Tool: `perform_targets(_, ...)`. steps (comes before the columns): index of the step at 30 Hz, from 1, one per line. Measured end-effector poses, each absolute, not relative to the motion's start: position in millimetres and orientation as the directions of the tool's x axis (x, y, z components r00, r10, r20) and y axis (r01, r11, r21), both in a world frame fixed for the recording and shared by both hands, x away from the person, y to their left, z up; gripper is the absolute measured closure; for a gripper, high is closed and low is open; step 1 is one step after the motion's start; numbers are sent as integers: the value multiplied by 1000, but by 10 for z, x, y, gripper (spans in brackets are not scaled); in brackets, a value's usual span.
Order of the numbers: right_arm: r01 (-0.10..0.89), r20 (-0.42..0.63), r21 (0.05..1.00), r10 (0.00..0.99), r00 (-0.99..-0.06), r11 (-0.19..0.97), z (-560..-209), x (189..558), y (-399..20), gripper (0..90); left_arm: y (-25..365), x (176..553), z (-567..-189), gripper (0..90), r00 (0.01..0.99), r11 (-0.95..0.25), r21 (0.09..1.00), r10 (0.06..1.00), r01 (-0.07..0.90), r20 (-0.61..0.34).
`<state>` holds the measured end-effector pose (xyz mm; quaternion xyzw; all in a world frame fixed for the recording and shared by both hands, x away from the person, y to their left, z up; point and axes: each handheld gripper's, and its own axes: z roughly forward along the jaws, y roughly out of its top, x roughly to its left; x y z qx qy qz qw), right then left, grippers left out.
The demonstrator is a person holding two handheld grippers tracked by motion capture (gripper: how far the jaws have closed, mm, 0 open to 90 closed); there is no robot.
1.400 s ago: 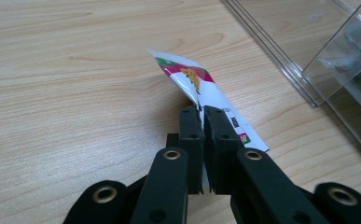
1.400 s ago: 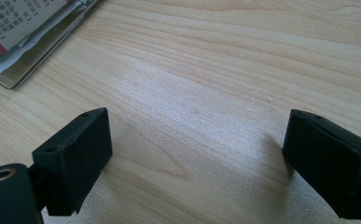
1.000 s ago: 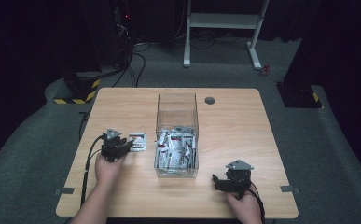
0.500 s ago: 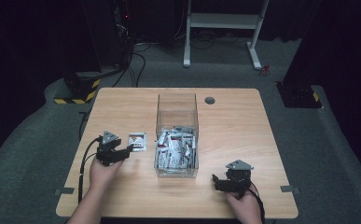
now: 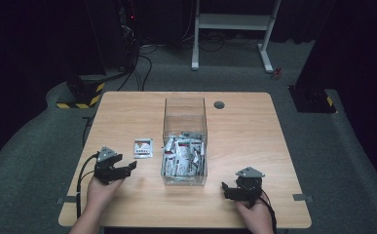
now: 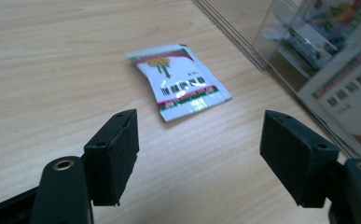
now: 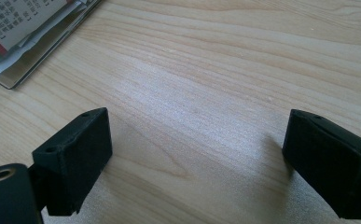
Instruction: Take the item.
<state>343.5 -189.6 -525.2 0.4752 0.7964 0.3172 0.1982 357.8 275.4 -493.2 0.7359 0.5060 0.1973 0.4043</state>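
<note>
Black jaws of the left gripper [image 6: 197, 154] are standing wide apart with nothing between them; they have just been opening, and bare bench [image 6: 52, 70] is showing in the gap. Just ahead of the jaws, slightly toward the left jaw, the sachet [image 6: 180, 81] is lying flat on the wood, clear of both pads and untouched.

Handling judgement: the sachet is looking light, thin and limp, with a glossy film that is likely slippery. A flat pinch from above is offering little purchase; taking hold across a sealed edge or a corner, with the jaws sliding low along the bench, is looking the safer grip. Crushing is a minor risk; slipping out is the greater one.

Beyond the right jaw, the clear box [image 6: 281, 60] is standing near the sachet but apart from it. It is holding a loose heap of similar sachets filling its lower part, with its top open.

The right gripper [image 7: 197, 163] is resting open over bare wood, holding nothing.
</note>
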Motion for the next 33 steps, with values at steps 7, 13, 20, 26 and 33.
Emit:
perform_targets(7,631,-15,694,883,-470,347,-5252,3435,-1897,80,2814,3371,-4994,284,429,-151,793,891,591,-150)
perform_targets(13,631,-15,694,883,-470,347,-5252,3435,-1897,80,2829,3165,-5094,269,439,-218,770,894,599,-89)
perform_targets(20,630,-16,694,882,-471,349,-5252,3435,-1898,80,2810,2940,-5267,212,448,-314,725,894,613,9)
perform_targets(26,632,-12,694,883,-468,344,-5251,3433,-1894,80,2787,2922,-5289,204,441,-301,739,897,603,5)
perform_targets(33,635,-12,694,888,-460,338,-5252,3424,-1883,78,2804,2918,-5289,196,454,-309,737,891,602,3)
